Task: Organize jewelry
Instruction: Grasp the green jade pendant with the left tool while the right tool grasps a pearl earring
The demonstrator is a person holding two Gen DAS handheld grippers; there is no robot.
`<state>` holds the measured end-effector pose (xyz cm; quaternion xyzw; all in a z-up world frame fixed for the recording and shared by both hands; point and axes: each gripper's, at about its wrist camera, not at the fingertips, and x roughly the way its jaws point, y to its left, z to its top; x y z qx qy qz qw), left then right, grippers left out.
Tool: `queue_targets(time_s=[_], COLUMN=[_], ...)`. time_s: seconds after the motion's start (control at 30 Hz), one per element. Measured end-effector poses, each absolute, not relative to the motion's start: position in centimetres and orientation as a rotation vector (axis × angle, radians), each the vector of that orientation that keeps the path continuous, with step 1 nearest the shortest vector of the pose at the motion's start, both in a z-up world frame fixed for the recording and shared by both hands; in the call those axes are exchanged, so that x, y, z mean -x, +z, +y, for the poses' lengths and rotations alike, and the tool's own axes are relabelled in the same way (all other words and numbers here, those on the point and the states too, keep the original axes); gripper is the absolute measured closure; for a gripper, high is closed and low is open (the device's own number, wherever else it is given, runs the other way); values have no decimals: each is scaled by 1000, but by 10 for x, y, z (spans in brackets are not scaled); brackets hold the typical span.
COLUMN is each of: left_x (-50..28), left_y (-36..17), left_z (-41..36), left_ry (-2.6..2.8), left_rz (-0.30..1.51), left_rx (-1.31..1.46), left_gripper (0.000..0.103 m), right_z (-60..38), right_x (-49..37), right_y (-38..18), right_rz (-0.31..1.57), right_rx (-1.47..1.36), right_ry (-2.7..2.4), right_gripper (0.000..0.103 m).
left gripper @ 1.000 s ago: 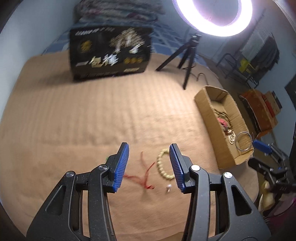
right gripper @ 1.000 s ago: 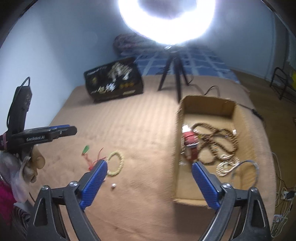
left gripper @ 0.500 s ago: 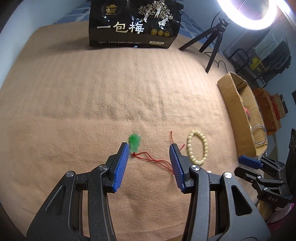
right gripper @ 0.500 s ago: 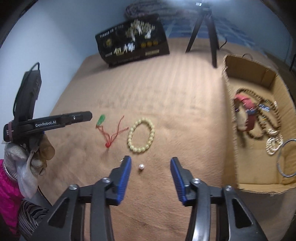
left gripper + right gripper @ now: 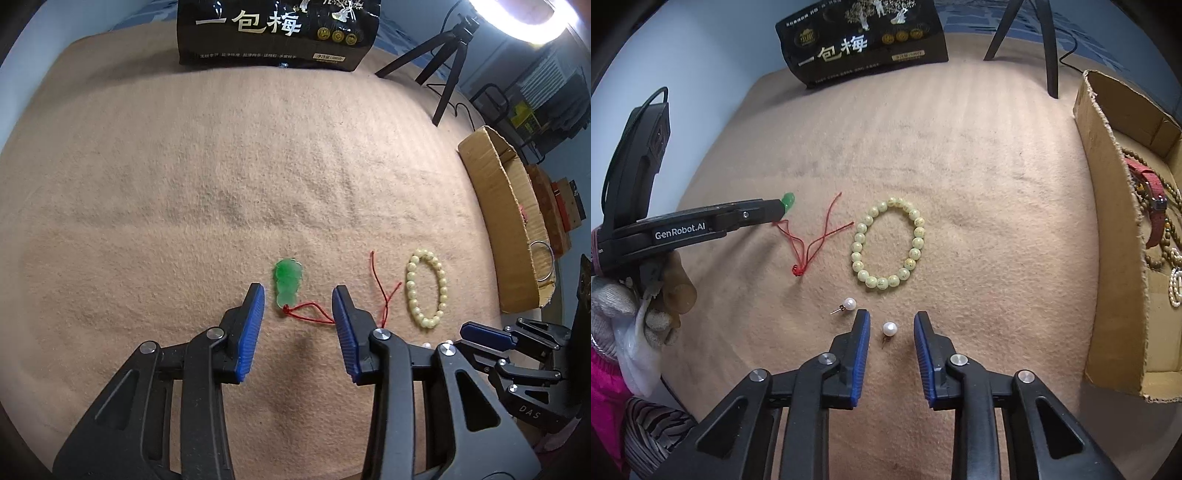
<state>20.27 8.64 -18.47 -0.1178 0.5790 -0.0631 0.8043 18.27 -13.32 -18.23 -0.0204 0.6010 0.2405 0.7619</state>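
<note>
Tan blanket (image 5: 184, 184), blue walls. My left claw (image 5: 298, 306) spread, green pendant (image 5: 287, 281) just ahead; right claw (image 5: 892, 330) spread around pearl earring (image 5: 890, 328).

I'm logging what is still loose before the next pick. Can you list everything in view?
green pendant: 1, green on a red cord, on the blanket ahead of the left fingers
bead bracelet: 1, pale yellow, on the blanket right of the cord
pearl earrings: 2, white; one between the right fingers, one just left of them
cardboard box: 1, brown, right edge, holding beads, a red strap and a metal ring
snack bag: 1, black, far end
tripod: 1, black, far right
blanket: 1, tan
left gripper: open, empty
right gripper: open, empty
</note>
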Motion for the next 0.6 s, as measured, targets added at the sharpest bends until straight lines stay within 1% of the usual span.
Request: queue_targets(time_s=[0.07,0.2,0.3,0.4,0.43,0.5,0.53,0.6], left_x=[-205,-209,-212,-214,-214,-215,-215,-215], left_y=[-186,-189,-193,-196,-197,-200,-201,-202], left_z=[89,91,88,85,84,83,82,82], left_ry=[-133,-125,-123,-123,-122,-112,-107,-97], left_rz=[1240,1243,1253,1259,1259,1259,1258,1253], left_rx=[262,271,257,241,232,221,217,204], left_gripper=[64,64,69,69,72,76,80,84], right_z=[-131,-126,-123,-121,-121,-118,-117,-114], right_x=[-184,-185,-185,-185,-185,-186,-186,-187], right_y=[-185,-188,-189,-190,-190,-193,-193,-195], right_rz=[1315,1320,1320,1322,1323,1325,1326,1325], right_rx=[51,63,77,89,92,100,104,114], right_ry=[526,526,530,531,531,528,526,520], right_gripper=[82,82,84,85,85,86,87,90])
